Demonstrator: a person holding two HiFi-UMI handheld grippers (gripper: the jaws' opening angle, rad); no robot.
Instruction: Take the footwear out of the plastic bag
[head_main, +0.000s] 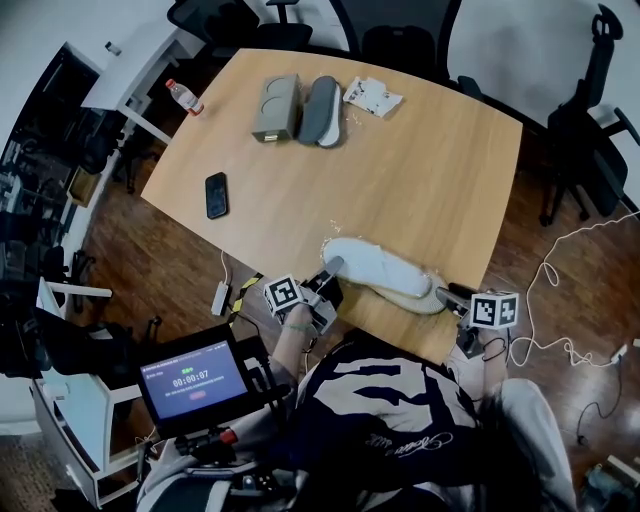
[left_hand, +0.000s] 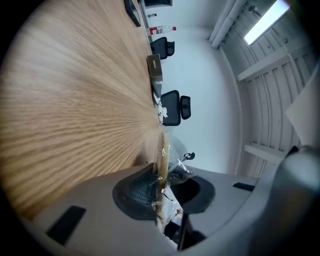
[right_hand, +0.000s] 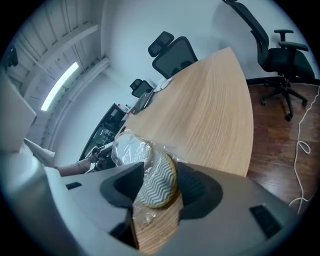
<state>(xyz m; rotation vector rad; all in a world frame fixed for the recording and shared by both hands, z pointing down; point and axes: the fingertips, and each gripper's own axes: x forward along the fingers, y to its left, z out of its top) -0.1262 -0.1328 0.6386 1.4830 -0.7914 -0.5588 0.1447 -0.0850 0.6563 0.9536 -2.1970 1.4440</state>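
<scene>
Left gripper view: your left gripper (left_hand: 161, 187) is clenched on a fold of the plastic bag (left_hand: 170, 172). Your right gripper (right_hand: 164, 188) is released, jaws straddling the heel of the bagged slipper (right_hand: 156, 181), which lies at the table's (right_hand: 210, 115) near edge.

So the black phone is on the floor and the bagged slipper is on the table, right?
Not quite. The phone lies on the table, not on the floor, as the head view shows. The bagged slipper is on the table, as you said.
</scene>
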